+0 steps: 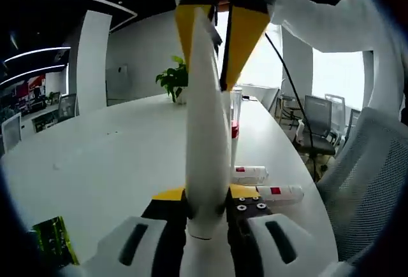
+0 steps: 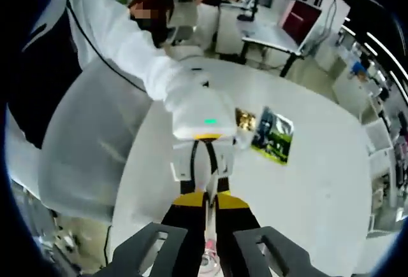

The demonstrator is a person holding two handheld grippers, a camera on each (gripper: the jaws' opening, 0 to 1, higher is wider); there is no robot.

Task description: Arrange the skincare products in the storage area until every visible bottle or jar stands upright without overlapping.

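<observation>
While both grippers meet on one tube above the table, the scene reads as follows:

Left gripper [image 1: 207, 216]: its jaws are closed against the base end of a long white tube [image 1: 205, 130], which runs up the middle of the left gripper view away from the camera.

Right gripper [image 2: 210, 226]: its yellow-tipped jaws are nearly together, pinching something pale and narrow between them; it meets the left gripper's white body head-on in the right gripper view. In the left gripper view the same yellow jaws come down from the top and clamp the far end of the white tube.

White tube: held off the table, gripped at both ends, clear of the other products.

Red-capped bottles [image 1: 255, 174]: two white bottles with red marks lie on their sides on the white table [image 1: 115, 156], right of the tube, one just nearer than the other.

Tall clear bottle [image 1: 235, 127]: stands upright just behind the tube, with a red band partway down.

Green packet [image 2: 274, 135]: lies flat on the table beyond the grippers, beside a small gold item [image 2: 245, 120].

Potted plant [image 1: 173, 79]: at the far edge of the table.

Office chairs [image 1: 319, 121]: far right, off the table.
</observation>
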